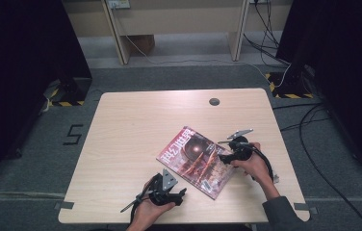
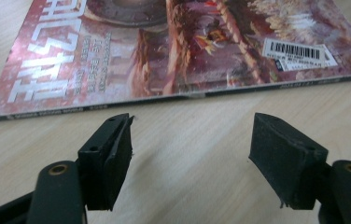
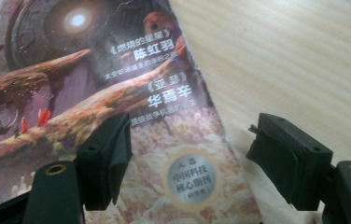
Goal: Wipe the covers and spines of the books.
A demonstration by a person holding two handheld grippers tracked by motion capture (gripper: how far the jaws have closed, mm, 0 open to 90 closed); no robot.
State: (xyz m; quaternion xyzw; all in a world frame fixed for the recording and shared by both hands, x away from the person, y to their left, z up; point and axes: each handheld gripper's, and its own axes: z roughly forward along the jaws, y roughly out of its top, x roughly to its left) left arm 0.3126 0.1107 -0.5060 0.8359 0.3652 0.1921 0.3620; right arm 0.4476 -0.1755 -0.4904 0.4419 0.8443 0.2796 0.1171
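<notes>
Two black, blocky grippers flank a glossy, flat magazine (image 1: 196,161) lying askew on the pale wood-grain table (image 1: 131,139); left gripper (image 2: 190,140) and right gripper (image 3: 187,140) gape wide, holding nothing.

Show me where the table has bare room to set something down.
The table's whole left half is bare, from its left edge across to the magazine. The far strip between the magazine and the round hole is free too. The near right is crowded: magazine, left gripper and right gripper.
</notes>
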